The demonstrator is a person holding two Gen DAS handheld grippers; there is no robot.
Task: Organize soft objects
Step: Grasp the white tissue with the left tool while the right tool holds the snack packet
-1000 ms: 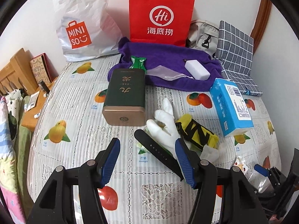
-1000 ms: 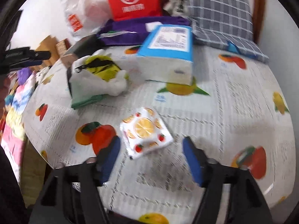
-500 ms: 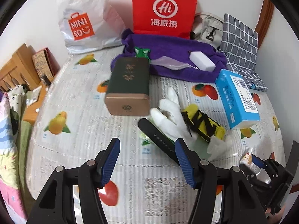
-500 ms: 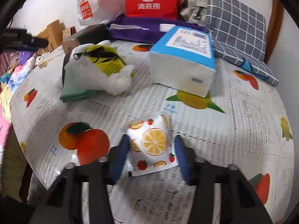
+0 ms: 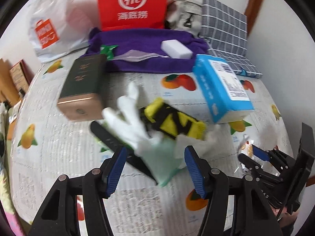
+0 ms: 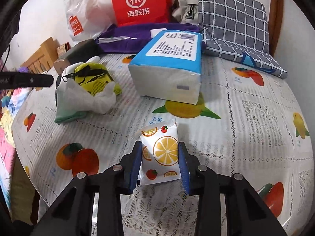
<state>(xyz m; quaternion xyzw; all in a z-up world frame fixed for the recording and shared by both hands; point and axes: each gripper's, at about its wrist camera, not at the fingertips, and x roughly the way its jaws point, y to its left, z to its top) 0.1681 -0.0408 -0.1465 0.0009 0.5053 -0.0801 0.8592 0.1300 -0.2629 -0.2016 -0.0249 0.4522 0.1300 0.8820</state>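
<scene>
Against wall, red "Hi" bag (image 6: 140, 2), MINISO bag (image 6: 78, 19)

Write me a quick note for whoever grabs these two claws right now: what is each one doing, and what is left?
Right claw: has just closed on the fruit-print packet; it grips it on the tablecloth.
Left claw: open, holding nothing, over the white glove.
Glove, black strap and yellow-black cloth lie heaped beside the blue tissue pack.
Done: packet gripped.
Left: put it away, then sort the heap.
</scene>
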